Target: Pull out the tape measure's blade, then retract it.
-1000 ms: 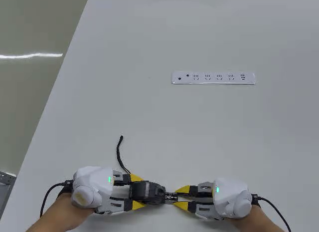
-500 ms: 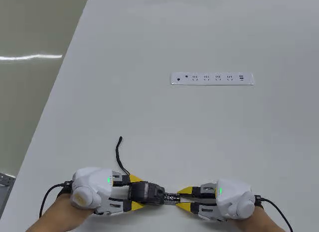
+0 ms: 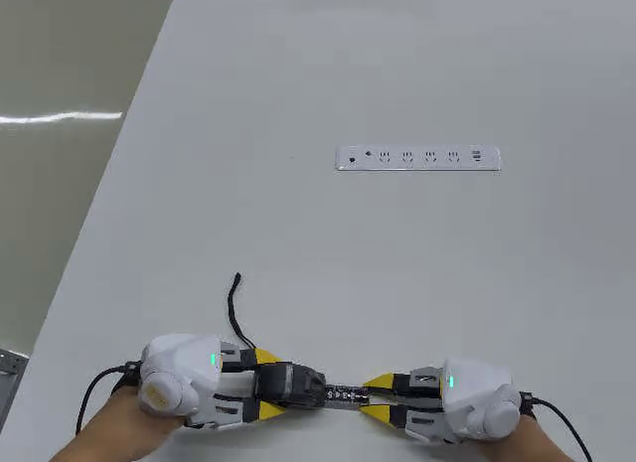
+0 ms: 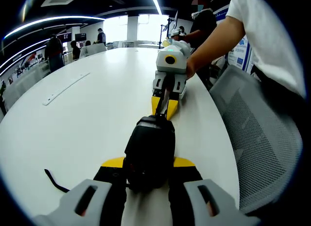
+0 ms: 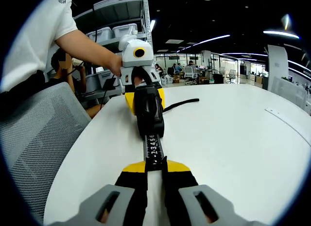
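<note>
A black tape measure (image 3: 291, 385) lies low over the white table (image 3: 328, 253) near its front edge, with my left gripper (image 3: 266, 385) shut on its case (image 4: 150, 147). A short length of blade (image 3: 344, 394) with printed numbers (image 5: 154, 147) runs out to the right. My right gripper (image 3: 372, 396) is shut on the blade's end (image 5: 154, 164). In the right gripper view the case (image 5: 148, 108) stands ahead with the left gripper (image 5: 137, 102) behind it. The right gripper (image 4: 164, 103) faces me in the left gripper view. The tape's black wrist strap (image 3: 237, 311) trails on the table.
A white power strip (image 3: 418, 159) lies flat at mid-table, far from the grippers. The table's left edge (image 3: 99, 224) drops to a grey floor. A grey mesh chair (image 4: 252, 138) stands at the table's near side. Cables trail back from both grippers.
My right gripper has moved to the right, away from the case, and more of the numbered blade now shows between the two grippers. The left gripper has stayed put.
</note>
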The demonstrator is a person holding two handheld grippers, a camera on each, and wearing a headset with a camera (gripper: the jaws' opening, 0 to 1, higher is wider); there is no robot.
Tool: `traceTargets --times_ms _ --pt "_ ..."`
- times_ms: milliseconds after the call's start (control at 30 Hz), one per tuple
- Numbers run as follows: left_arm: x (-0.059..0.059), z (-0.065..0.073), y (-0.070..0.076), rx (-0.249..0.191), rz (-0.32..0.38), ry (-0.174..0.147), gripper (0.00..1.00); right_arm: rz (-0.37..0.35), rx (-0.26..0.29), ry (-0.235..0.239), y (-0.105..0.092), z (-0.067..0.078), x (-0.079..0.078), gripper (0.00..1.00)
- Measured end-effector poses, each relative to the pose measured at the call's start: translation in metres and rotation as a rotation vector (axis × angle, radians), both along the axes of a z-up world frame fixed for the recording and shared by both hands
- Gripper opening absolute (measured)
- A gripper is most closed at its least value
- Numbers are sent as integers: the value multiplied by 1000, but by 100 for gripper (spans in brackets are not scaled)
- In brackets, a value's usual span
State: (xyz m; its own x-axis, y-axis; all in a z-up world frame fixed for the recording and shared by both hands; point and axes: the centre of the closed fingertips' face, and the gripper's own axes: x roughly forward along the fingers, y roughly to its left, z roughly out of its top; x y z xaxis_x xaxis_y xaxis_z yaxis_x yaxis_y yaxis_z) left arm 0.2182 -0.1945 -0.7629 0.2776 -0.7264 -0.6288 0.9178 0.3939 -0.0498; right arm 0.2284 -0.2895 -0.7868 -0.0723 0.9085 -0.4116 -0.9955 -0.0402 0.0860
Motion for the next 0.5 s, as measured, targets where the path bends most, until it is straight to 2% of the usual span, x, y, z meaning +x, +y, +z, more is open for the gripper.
traceTargets --times_ms 367,500 --pt "0 -1 0 3 -2 4 29 -20 -4 2 -17 -2 1 10" --pt "0 0 -1 5 0 4 29 -24 -6 -10 -23 -1 2 10"
